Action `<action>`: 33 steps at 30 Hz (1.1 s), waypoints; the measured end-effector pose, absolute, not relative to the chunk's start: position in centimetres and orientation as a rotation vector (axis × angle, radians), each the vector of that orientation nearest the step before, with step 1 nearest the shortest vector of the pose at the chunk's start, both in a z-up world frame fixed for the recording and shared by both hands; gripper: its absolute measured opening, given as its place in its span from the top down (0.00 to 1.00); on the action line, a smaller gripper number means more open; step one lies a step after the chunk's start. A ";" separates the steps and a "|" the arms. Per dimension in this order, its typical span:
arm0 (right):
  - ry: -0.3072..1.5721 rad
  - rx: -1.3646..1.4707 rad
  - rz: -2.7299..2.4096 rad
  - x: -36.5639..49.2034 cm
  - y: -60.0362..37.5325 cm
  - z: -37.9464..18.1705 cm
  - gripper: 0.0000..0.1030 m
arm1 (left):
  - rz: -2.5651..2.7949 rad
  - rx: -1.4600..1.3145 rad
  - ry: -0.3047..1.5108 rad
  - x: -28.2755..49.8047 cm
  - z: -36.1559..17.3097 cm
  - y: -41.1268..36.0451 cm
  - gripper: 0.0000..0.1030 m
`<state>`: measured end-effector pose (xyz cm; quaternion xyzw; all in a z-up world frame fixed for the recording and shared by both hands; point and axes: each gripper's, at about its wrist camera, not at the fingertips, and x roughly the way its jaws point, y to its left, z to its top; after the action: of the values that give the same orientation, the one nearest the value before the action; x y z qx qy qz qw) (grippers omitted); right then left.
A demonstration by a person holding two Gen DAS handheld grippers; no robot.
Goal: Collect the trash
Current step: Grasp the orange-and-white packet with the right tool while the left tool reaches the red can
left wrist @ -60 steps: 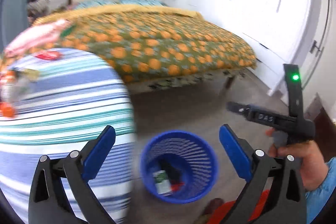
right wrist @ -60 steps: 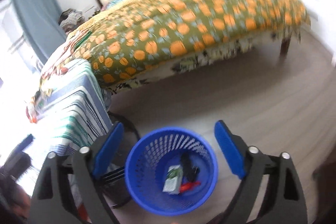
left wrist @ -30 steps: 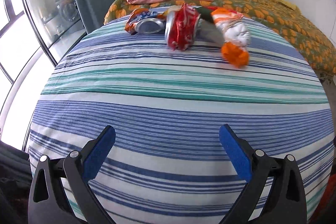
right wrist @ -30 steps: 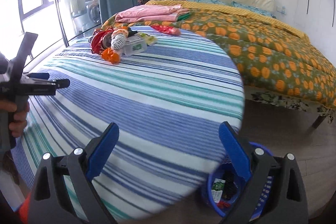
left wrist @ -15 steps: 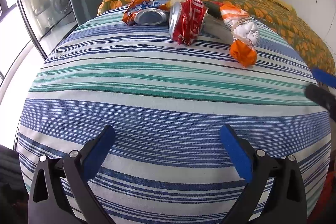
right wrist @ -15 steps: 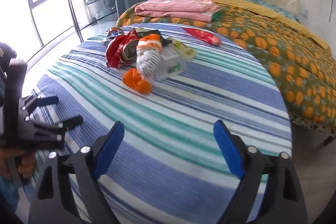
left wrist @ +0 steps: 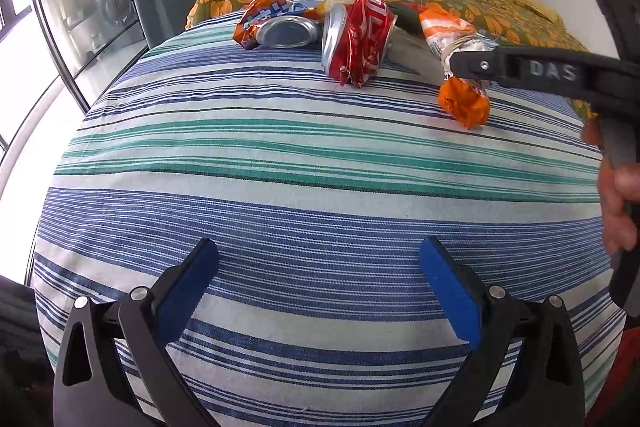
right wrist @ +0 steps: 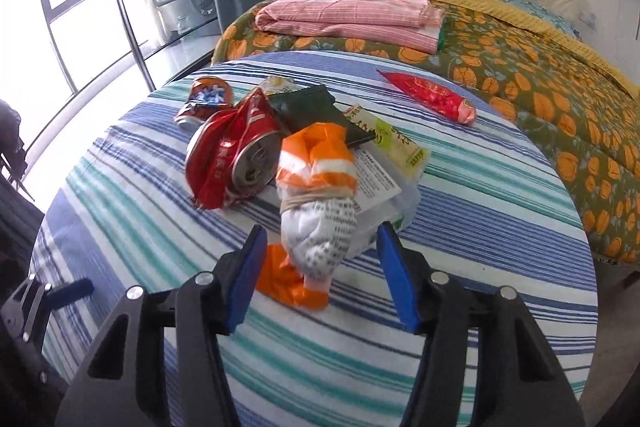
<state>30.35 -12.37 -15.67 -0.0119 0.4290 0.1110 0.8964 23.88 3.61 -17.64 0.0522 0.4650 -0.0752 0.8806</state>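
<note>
Item 1, right claw (right wrist: pixel 322 277): jaws part-spread and just now closing in, blue pads (right wrist: pixel 246 273) set on either side of the tied orange-and-white bag (right wrist: pixel 318 211). The left pad stands at the bag's orange tail; the right pad is apart from it. No firm pinch shows yet.

Item 2, left claw (left wrist: pixel 318 291): spread wide, nothing between the pads, hanging over bare striped table (left wrist: pixel 280 195) well short of the litter.

Item 3, trash, all on the table beyond the right claw:
- tied orange-and-white bag, nearest, directly ahead between the jaws;
- crushed red can (right wrist: pixel 232 159), ahead and to the left, touching the bag;
- orange-and-blue crushed can (right wrist: pixel 206 101), farther ahead on the left;
- dark green wrapper (right wrist: pixel 316 107) and clear plastic pack with yellow-green label (right wrist: pixel 390 167), behind and right of the bag, partly under it;
- red sachet (right wrist: pixel 430 97), far ahead to the right, apart from the pile.

Item 4, bin: not in view.

Step in hand, judged: grasping the bag, one piece of several. Most of the collecting remains.

Next move, judged: finish closing until the pads bite the soft bag at its knotted waist, then lift clear without dragging the can or the pack along.
</note>
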 end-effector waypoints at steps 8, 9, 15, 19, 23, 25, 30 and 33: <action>0.906 -0.001 0.215 30.9 -12.5 -15.9 0.64 | -0.157 0.109 0.969 23.9 -17.7 3.6 0.04; 0.908 0.000 0.210 30.8 -12.7 -15.7 0.64 | -0.157 0.109 0.969 23.9 -17.7 3.6 0.04; 0.911 0.026 0.243 28.2 -14.4 -14.3 0.64 | -0.158 0.109 0.970 23.9 -17.7 3.6 0.04; 0.946 0.011 0.278 25.0 -16.4 -13.9 0.64 | -0.156 0.110 0.969 23.8 -17.7 3.6 0.04; 0.959 -0.020 0.298 20.5 -18.8 -13.9 0.64 | -0.157 0.105 0.971 24.0 -17.6 3.7 0.04; 0.954 -0.006 0.305 18.5 -19.9 -14.1 0.64 | -0.155 0.103 0.972 24.1 -17.6 3.7 0.04; 0.931 0.058 0.314 15.5 -21.1 -14.8 0.64 | -0.184 0.072 0.946 26.2 -16.4 2.3 0.04; 0.919 0.080 0.324 14.8 -21.3 -14.9 0.64 | -0.204 0.049 0.919 29.2 -15.2 1.0 0.04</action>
<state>14.80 -21.29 -14.87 0.0386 0.4415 0.1558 0.8828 29.23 1.04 -15.18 0.0235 0.4427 -0.0982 0.8910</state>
